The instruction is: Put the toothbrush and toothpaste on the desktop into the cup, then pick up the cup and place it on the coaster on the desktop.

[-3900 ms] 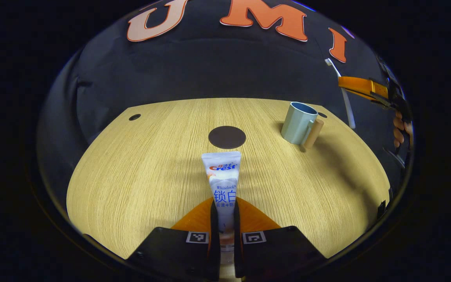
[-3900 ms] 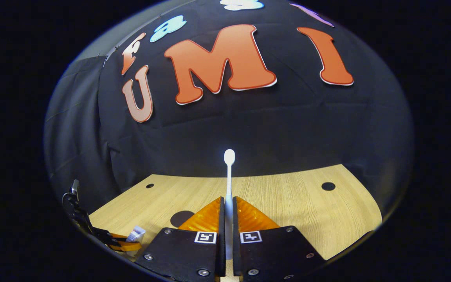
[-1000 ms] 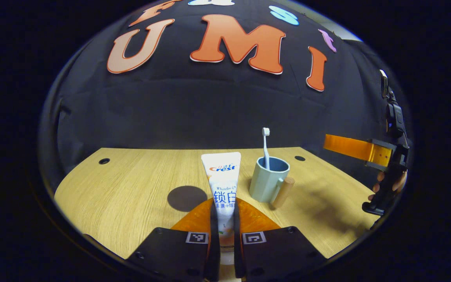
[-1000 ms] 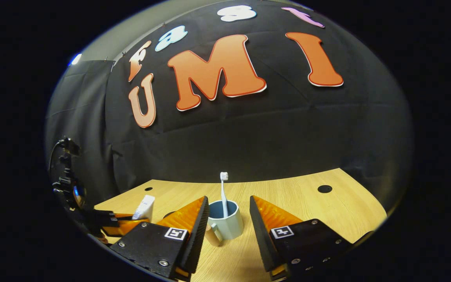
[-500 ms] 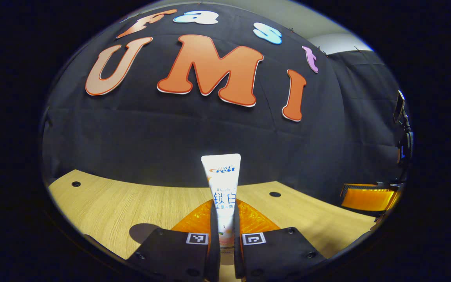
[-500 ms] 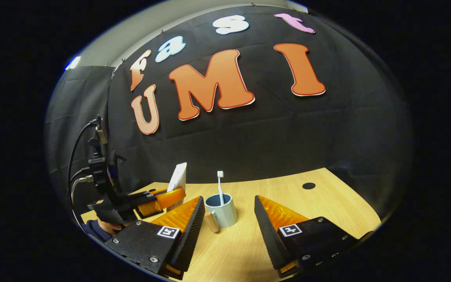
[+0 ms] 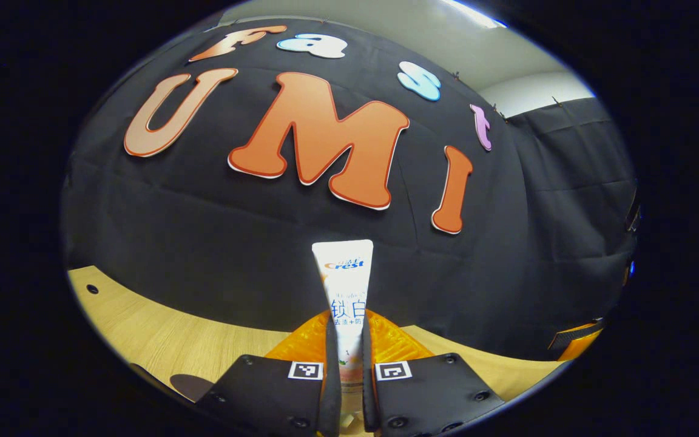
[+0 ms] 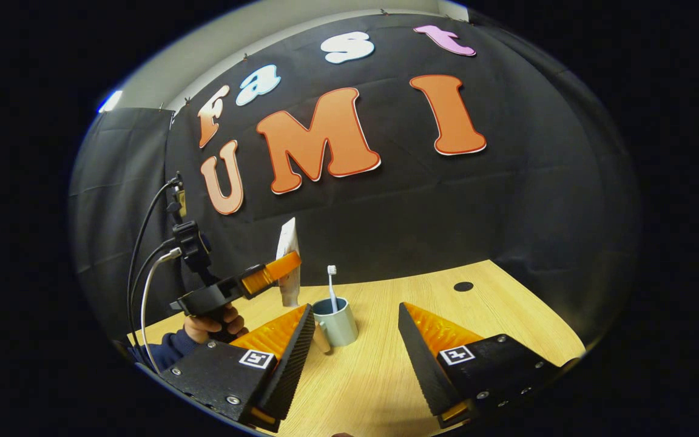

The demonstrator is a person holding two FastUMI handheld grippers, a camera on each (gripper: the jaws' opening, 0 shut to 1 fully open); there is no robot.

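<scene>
Toothpaste (image 8: 287,261) now raised, clenched by left gripper (image 7: 349,364), left of cup (image 8: 337,323) at frame centre; right gripper (image 8: 352,346) released, toothbrush (image 8: 332,285) already in; drop next.

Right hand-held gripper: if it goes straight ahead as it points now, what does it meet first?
Probably the cup, toothbrush standing in it, slightly left of centre between the open jaws of the right hand-held gripper; depth is unclear.

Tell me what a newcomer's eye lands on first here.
The toothpaste tube stands clamped upright in the left tongs, raised in front of the booth wall. In the right gripper view, the toothbrush stands in the cup on the wooden desktop, beyond the wide-open right tongs.
</scene>
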